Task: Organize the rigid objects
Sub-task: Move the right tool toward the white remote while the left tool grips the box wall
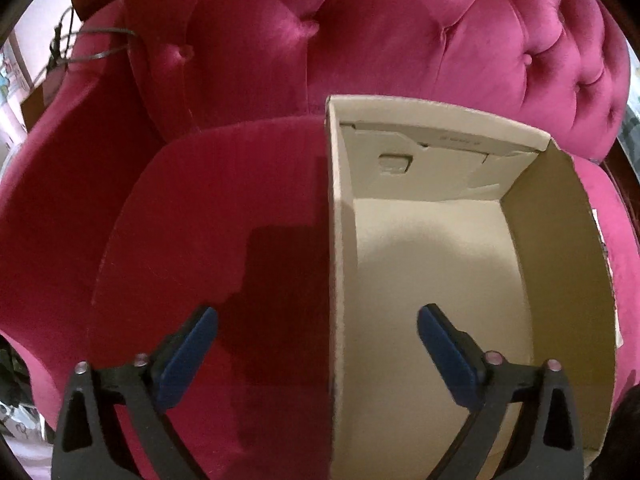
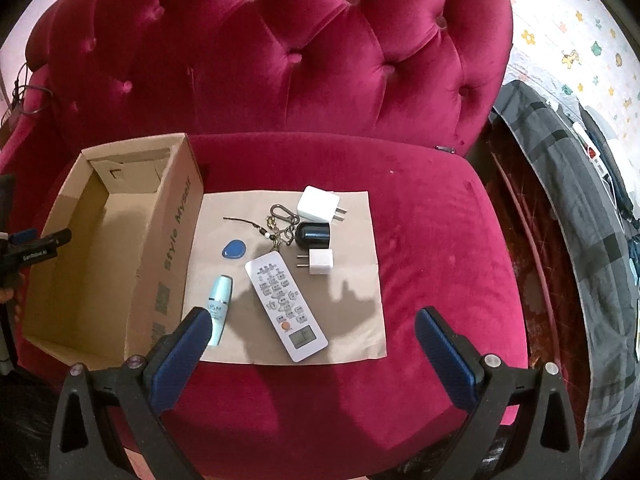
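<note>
We are in a home, most likely a living room or bedroom. We see a tufted magenta velvet armchair (image 2: 280, 60) with buttoned back filling both views, the kind of soft furniture a household keeps. To its right we see a play mat (image 2: 576, 28) printed with cartoon animals and flowers, which points to a child's space, and a grey checked blanket (image 2: 560, 184) lying beside the chair. On the seat we find everyday belongings: a remote (image 2: 286, 306), chargers (image 2: 319, 203), a keyring (image 2: 280, 226) and a small bottle (image 2: 219, 304) on brown paper (image 2: 360, 320), next to a shoebox (image 2: 176, 240). At the left a cable (image 1: 96, 42) hangs over the chair's arm.
</note>
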